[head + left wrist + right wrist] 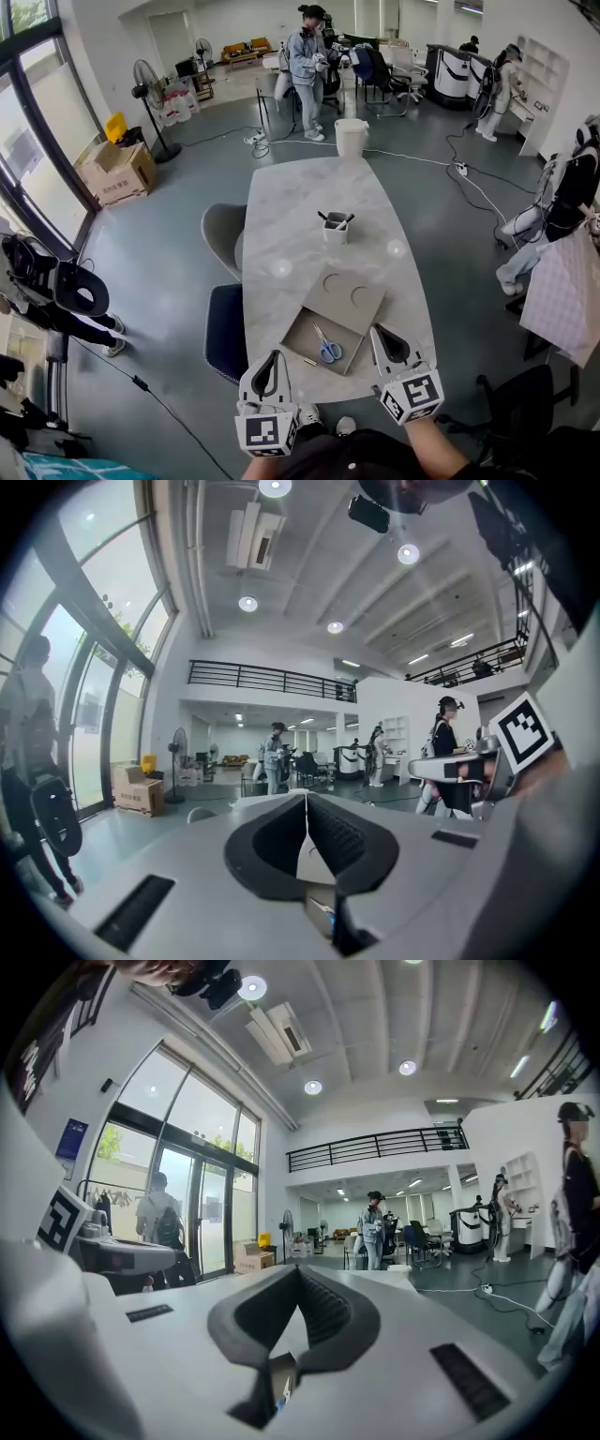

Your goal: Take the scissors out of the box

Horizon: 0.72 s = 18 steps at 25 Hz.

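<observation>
Blue-handled scissors [327, 345] lie inside an open, shallow cardboard box [300, 336] near the front edge of the marble table [300, 206]. The box's flap [344, 298] is folded back behind it. My left gripper [274, 356] is held at the table's front edge, just left of the box, with its jaws shut and nothing in them. To the right of the box, my right gripper [378, 330] is also shut and holds nothing. Both point level across the table. In the left gripper view the left gripper [306, 803] shows its pads pressed together. In the right gripper view the right gripper [299, 1275] shows the same.
A small white cup with dark pens [336, 228] stands mid-table. Two chairs [225, 281] stand along the table's left side. A white bin [352, 137] is on the floor beyond the far end. People stand and work farther back and at the right.
</observation>
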Tool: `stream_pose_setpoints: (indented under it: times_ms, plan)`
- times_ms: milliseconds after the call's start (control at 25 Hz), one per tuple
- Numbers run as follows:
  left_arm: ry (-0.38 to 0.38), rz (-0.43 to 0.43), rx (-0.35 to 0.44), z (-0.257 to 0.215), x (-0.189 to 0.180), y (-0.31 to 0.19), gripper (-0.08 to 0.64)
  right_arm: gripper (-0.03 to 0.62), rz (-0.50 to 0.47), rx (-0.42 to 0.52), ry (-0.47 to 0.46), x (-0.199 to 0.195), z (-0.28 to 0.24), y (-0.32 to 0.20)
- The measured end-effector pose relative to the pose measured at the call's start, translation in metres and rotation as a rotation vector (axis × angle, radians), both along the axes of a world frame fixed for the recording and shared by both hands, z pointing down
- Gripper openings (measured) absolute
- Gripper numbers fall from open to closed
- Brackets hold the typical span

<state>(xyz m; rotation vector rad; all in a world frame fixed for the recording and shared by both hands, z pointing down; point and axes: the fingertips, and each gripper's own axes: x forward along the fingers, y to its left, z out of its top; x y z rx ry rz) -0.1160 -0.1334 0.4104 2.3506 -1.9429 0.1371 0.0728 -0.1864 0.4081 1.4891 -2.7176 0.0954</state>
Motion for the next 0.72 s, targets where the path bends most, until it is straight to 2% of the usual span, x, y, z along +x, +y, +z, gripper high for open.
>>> stream_pose_setpoints:
  times_ms: [160, 480, 720]
  plan:
    - [-0.005, 0.067, 0.035, -0.006, 0.007, -0.010, 0.017, -0.003, 0.000, -0.033, -0.013, -0.005, 0.006, -0.012]
    - [0.018, 0.040, -0.047, 0.021, -0.006, -0.021, 0.017, -0.003, -0.018, -0.120, 0.070, -0.019, 0.038, -0.027]
    - [0.025, 0.052, -0.103, 0.049, -0.007, -0.032, 0.017, -0.002, -0.061, -0.234, 0.165, -0.038, 0.091, -0.043]
